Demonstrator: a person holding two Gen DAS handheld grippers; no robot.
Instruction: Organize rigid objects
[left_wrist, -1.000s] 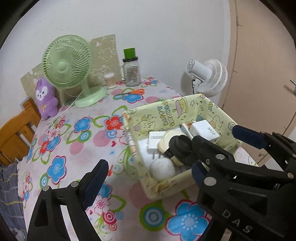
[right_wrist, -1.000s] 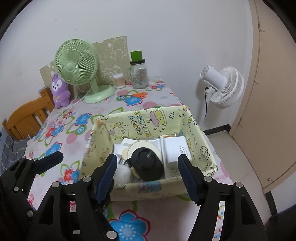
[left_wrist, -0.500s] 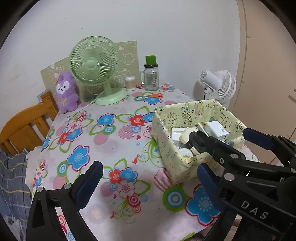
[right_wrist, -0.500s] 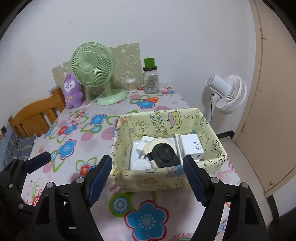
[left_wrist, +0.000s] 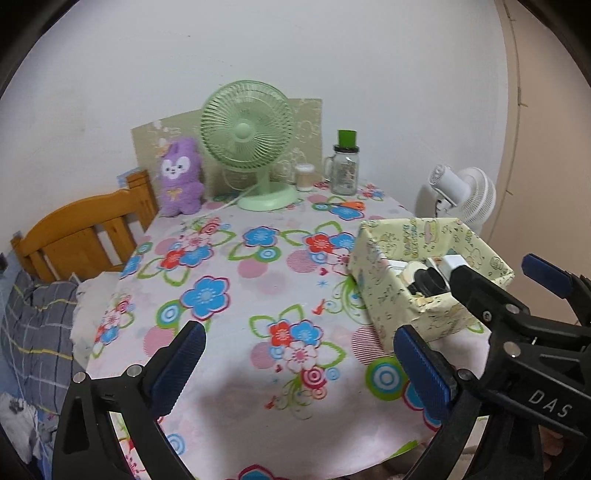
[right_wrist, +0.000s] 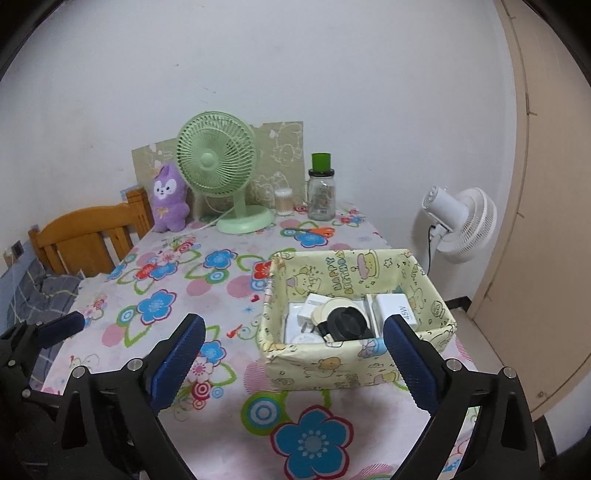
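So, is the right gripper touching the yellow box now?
Apart. In the right wrist view, the right gripper hangs open in front of the yellow box, and nothing sits between its jaws.

A broad stretch of the floral tablecloth (right_wrist: 207, 291) is left bare between the near edge and the back row. The right side is taken up by the yellow fabric box (right_wrist: 354, 365), its inside crowded with a black round object (right_wrist: 347, 325) and white chargers (right_wrist: 397, 308). The far edge is blocked by the green fan (right_wrist: 221, 173), plush toy (right_wrist: 168, 199) and glass jar (right_wrist: 321, 192).
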